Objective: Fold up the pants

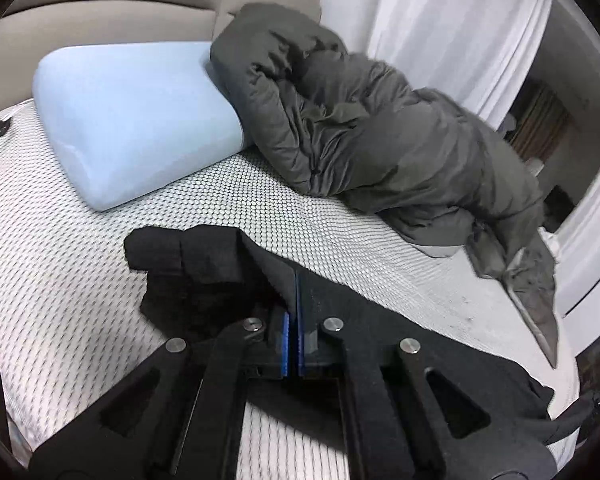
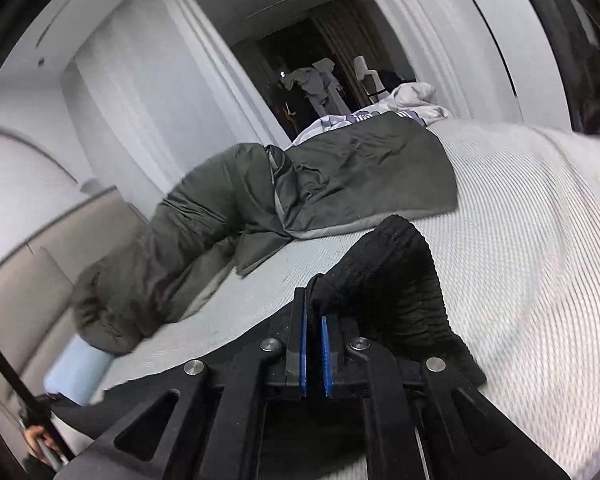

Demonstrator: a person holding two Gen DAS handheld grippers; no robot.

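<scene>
The black pants (image 1: 204, 276) lie on the white mesh mattress (image 1: 60, 264). My left gripper (image 1: 293, 304) is shut on an edge of the black fabric, which bunches to its left and runs off to the right. In the right wrist view my right gripper (image 2: 314, 320) is shut on the ribbed black waistband of the pants (image 2: 396, 280), which bulges up over the right finger. The pants hang stretched between the two grippers, a little above the bed.
A light blue pillow (image 1: 136, 120) lies at the bed's head by the beige headboard (image 1: 100, 20). A crumpled dark grey duvet (image 1: 380, 136) lies along the far side; it also shows in the right wrist view (image 2: 300, 192). White curtains (image 1: 452, 32) hang behind.
</scene>
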